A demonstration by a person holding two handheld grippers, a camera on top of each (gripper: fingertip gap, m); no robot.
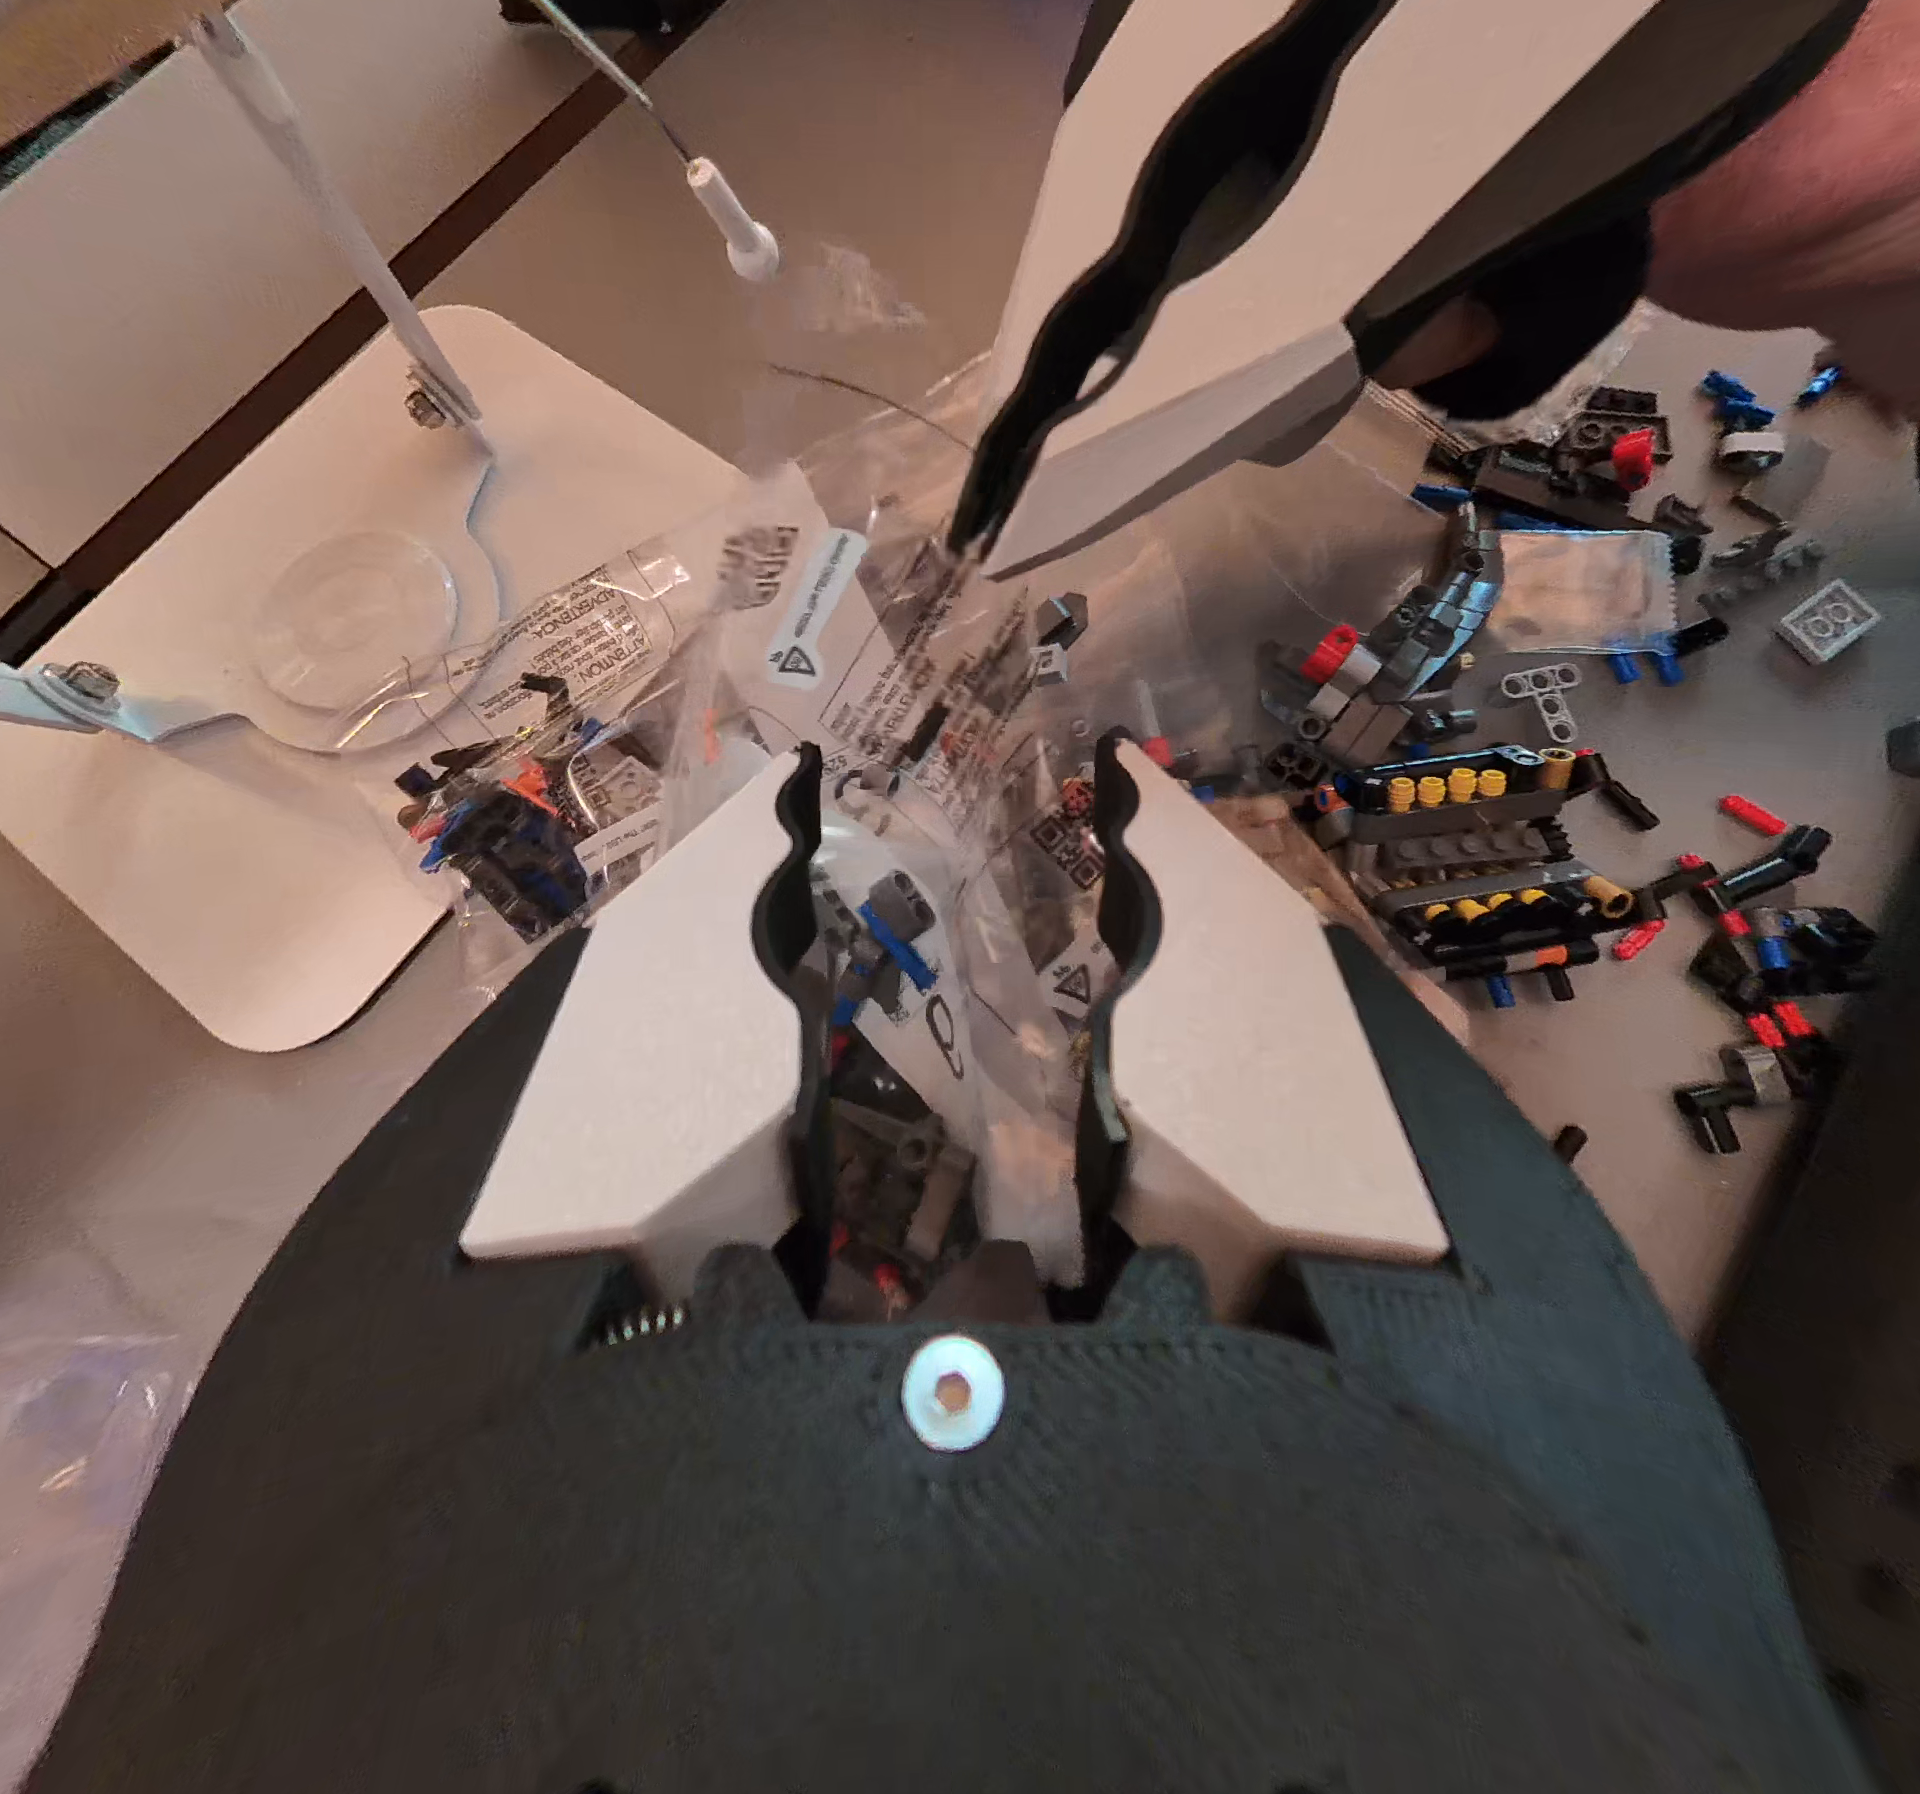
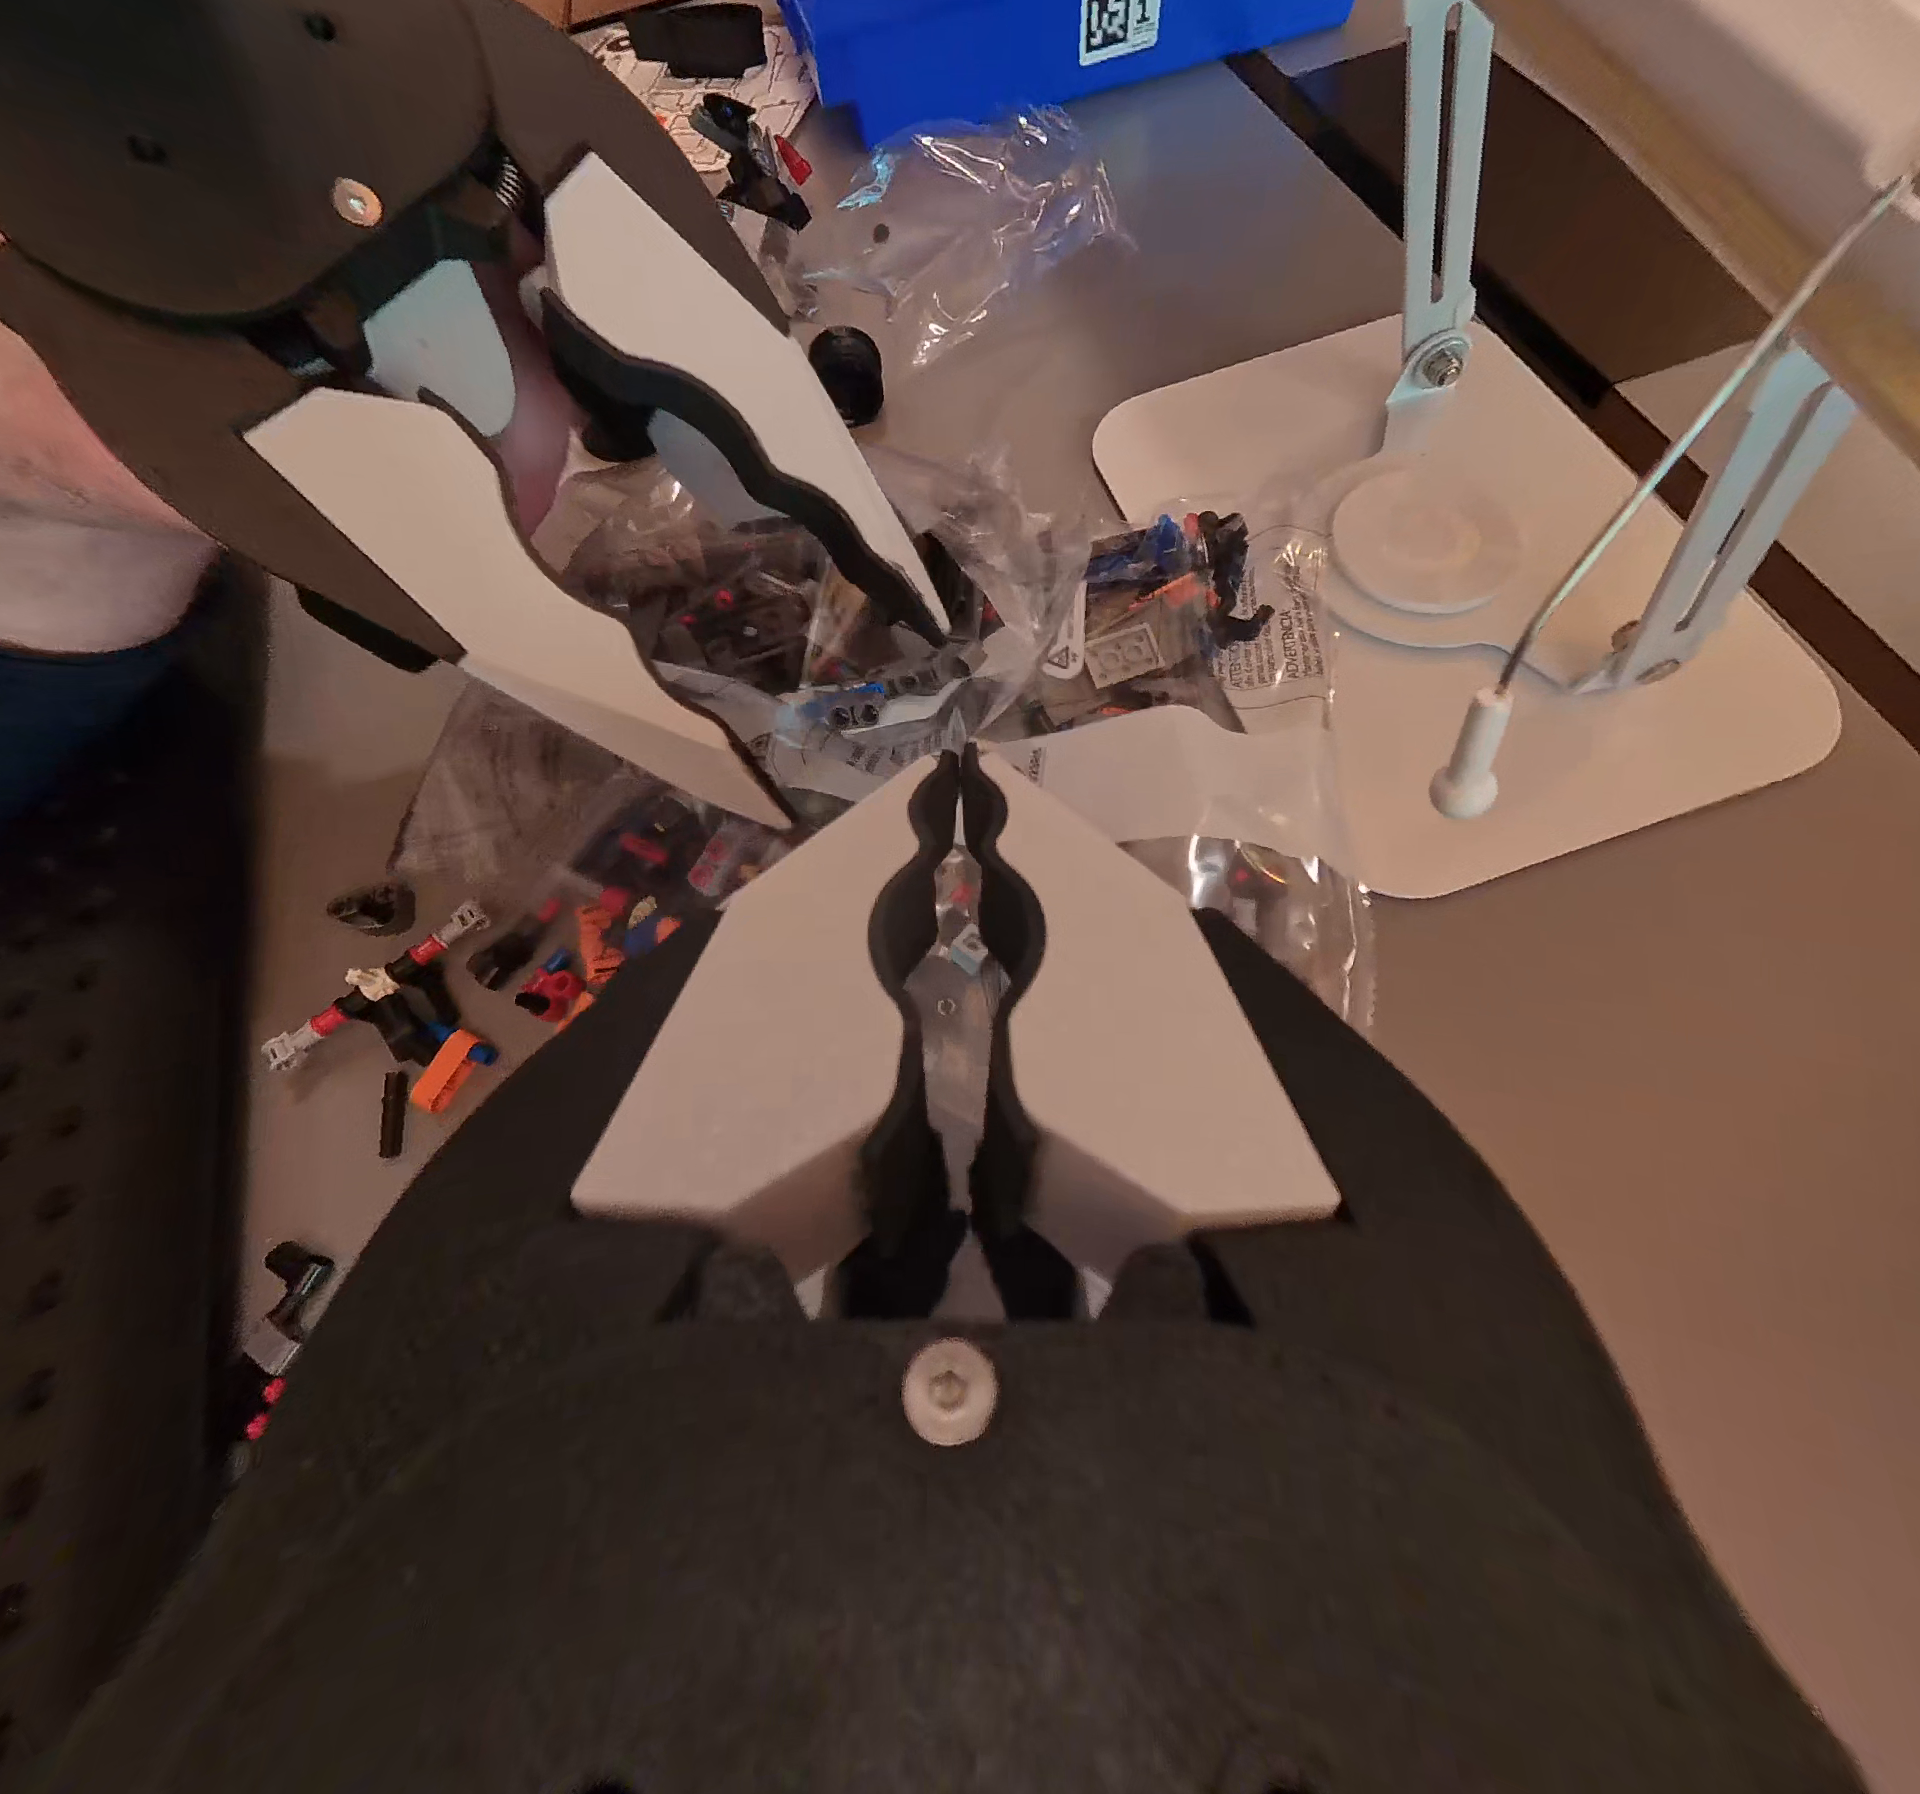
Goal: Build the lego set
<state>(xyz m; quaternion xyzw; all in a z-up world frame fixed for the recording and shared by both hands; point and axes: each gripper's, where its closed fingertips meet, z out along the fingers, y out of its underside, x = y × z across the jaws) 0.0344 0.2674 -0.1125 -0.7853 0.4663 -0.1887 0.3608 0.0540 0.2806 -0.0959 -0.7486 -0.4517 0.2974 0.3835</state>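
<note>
- The left tool (image 1: 961,757) hangs over a clear bag (image 1: 935,923) of bricks, its jaws spread, the plastic between them.
- The right tool (image 1: 971,544) reaches in from above, tips pinched together on the same bag.
- A half-built model (image 1: 1475,861) and loose pieces (image 1: 1766,923) lie to the right on the desk (image 1: 135,1173).
- A white stand (image 1: 260,871) sits left.

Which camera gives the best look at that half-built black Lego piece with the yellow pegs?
The left wrist view: the half-built assembly lies fully exposed on the table, right of the left gripper. The right wrist view doesn't show it, only loose pieces.
</note>
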